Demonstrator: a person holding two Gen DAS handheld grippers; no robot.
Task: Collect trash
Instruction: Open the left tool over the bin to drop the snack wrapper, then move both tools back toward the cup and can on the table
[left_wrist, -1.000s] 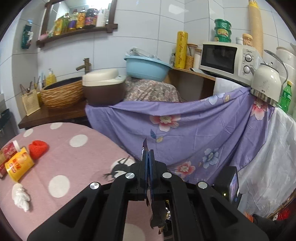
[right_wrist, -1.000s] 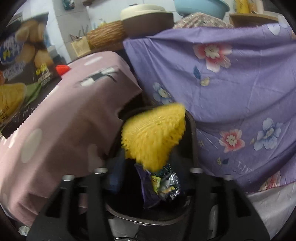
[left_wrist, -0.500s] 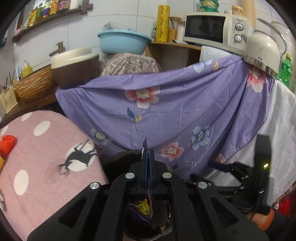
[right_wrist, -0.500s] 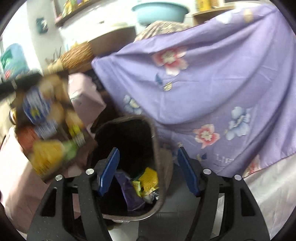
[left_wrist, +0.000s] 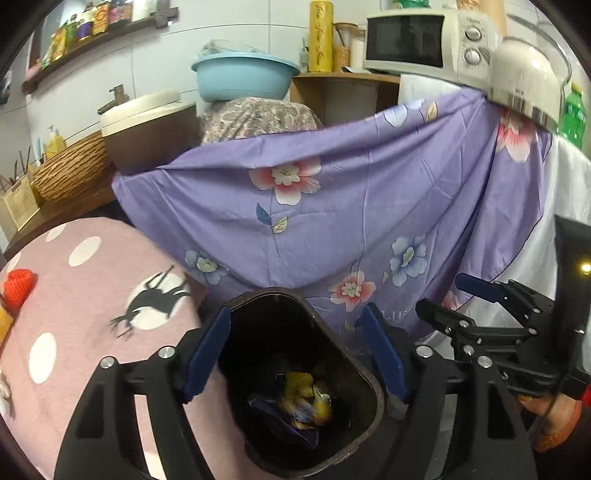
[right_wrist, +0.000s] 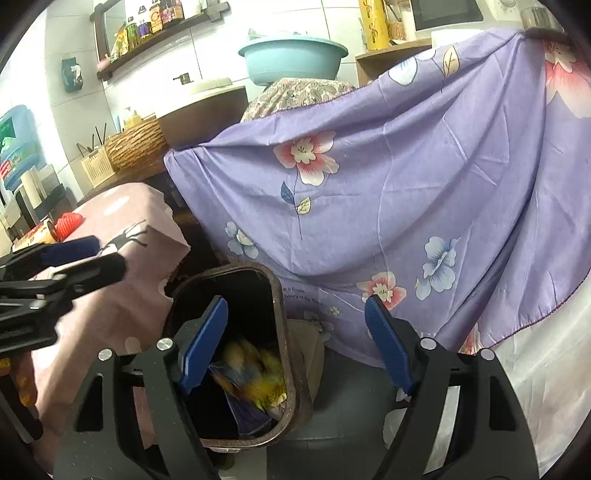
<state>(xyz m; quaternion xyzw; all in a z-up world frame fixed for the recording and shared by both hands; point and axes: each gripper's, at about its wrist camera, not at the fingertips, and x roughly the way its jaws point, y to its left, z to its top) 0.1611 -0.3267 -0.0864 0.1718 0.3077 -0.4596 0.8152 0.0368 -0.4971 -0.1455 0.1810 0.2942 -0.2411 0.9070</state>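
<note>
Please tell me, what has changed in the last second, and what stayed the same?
The left gripper opened and let go its wrapper into the trash bin. The right gripper had already dropped the yellow net and stayed open. The bin and purple cloth stayed put.

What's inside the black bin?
In the black bin lies yellow trash on a purple wrapper. Anything beneath them is hidden, and the bin's lower part is too dark to see.

Left gripper (left_wrist: 295, 350): jaws spread wide, nothing between the blue pads, poised directly over the mouth of the trash bin (left_wrist: 371, 380). Right gripper (right_wrist: 297, 345): jaws also wide apart and empty, hanging above the bin's right rim, just beside the left gripper.
</note>
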